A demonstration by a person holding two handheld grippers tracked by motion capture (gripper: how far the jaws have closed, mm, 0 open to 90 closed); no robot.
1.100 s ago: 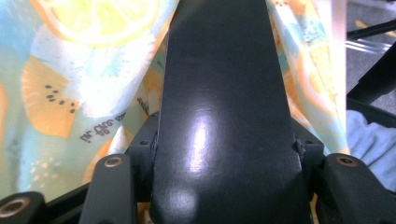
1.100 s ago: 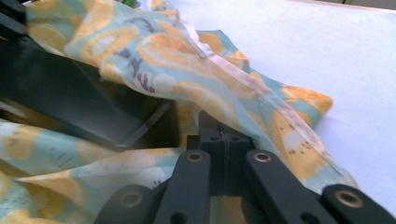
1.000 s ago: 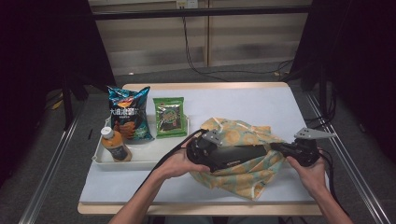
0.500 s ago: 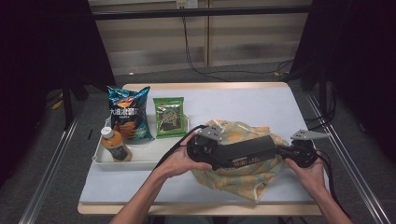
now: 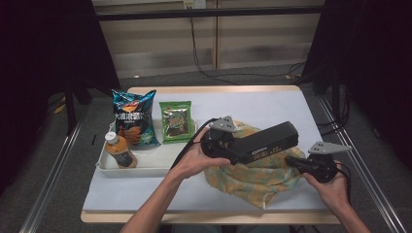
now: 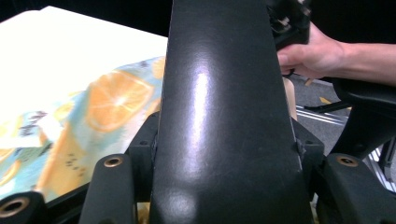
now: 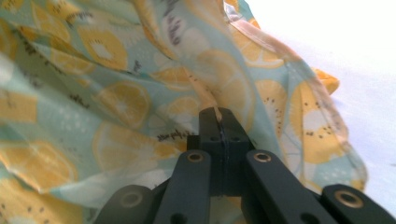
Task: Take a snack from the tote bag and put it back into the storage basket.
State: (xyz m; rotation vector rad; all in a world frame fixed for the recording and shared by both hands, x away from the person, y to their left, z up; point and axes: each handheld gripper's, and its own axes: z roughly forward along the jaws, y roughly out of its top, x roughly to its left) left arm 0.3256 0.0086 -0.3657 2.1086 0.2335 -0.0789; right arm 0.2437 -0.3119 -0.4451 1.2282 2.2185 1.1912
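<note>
A long black box [image 5: 269, 141] with yellow print sits between the jaws of my left gripper [image 5: 240, 148], which is shut on it. The box hangs tilted above an orange-slice print cloth bag [image 5: 248, 179], its far end raised to the right. In the left gripper view the box [image 6: 219, 56] stands between the jaws of the left gripper [image 6: 224, 133], with the bag [image 6: 107, 98] below. My right gripper [image 5: 291, 161] is at the bag's right side. In the right gripper view the right gripper [image 7: 219, 114] is shut on a fold of the bag [image 7: 112, 102].
A white tray [image 5: 145, 167] at the left holds a blue chips bag [image 5: 132, 119], a green snack packet [image 5: 176, 121] and a bottle [image 5: 120, 151] with an orange label. White table surface [image 5: 252, 104] lies behind the bag. The table's right edge is near my right hand [image 5: 335, 189].
My left gripper has lifted the black box up from the bag, and the box's far end now points up and to the right. The right gripper has stayed on the bag's edge.
</note>
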